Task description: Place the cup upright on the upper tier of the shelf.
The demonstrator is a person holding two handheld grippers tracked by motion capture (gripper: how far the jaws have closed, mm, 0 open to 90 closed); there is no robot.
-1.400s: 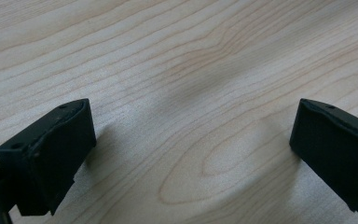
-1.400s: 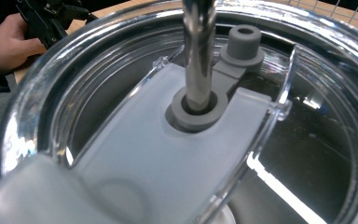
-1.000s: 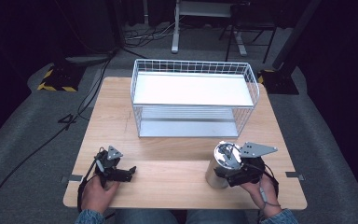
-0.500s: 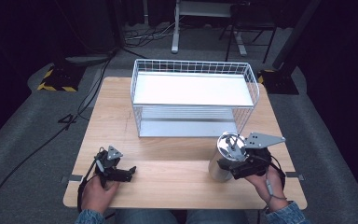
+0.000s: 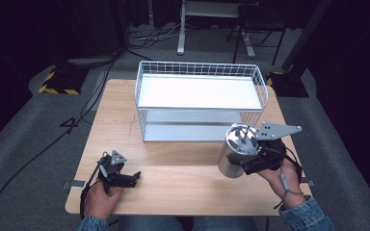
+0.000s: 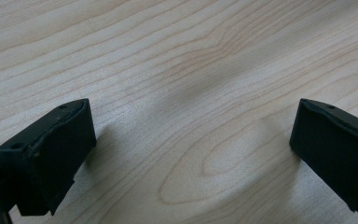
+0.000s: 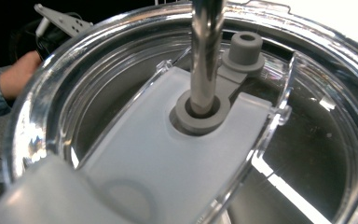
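A steel tumbler (image 5: 232, 155) with a clear lid (image 7: 168, 140) and a metal straw (image 7: 206, 51) hangs tilted above the table's front right. My right gripper (image 5: 244, 162) is shut on its side from the right, just in front of the basket. In the right gripper view the lid is very close, with a grey plug beside the straw. My left gripper (image 5: 134, 179) rests low at the front left. Its jaws stand wide apart over bare wood (image 6: 191, 154), with nothing between them.
A white wire basket (image 5: 200, 70) with a white floor stands at the back middle of the wooden table (image 5: 173, 192). Cables and stand legs lie on the dark floor beyond. The person's left hand (image 7: 14, 79) appears far off in the right gripper view.
My right gripper has lifted the tumbler off the table and carried it up toward the basket's front right corner. The left gripper has stayed put.
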